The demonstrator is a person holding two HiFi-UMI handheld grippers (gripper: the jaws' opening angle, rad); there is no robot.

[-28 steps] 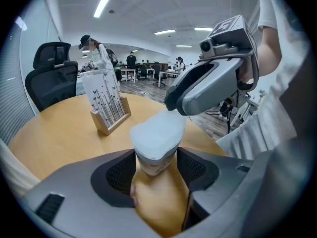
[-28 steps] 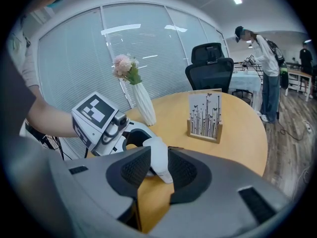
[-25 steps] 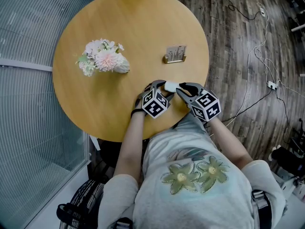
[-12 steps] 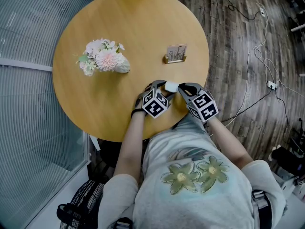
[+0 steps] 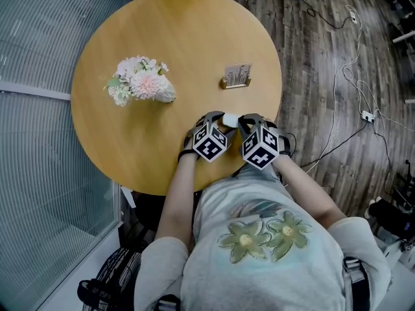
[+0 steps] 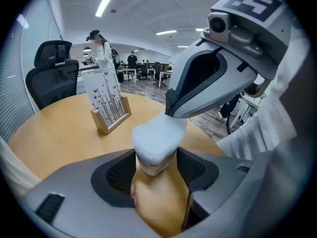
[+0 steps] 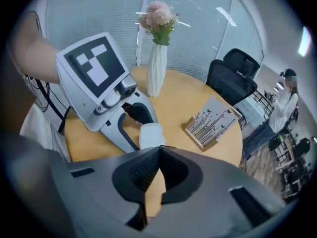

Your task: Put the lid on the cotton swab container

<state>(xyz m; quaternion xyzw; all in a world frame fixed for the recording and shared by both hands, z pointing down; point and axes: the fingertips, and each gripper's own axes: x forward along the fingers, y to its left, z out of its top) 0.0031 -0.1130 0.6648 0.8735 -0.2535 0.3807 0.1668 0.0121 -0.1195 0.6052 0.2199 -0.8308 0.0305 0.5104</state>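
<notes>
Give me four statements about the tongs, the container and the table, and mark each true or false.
1. The left tongs grip the cotton swab container. True.
2. A vase of flowers stands on the table. True.
3. The right tongs stand wide open. False: they are shut, with nothing between them.
4. The lid lies flat on the table. False: it sits on top of the container.
</notes>
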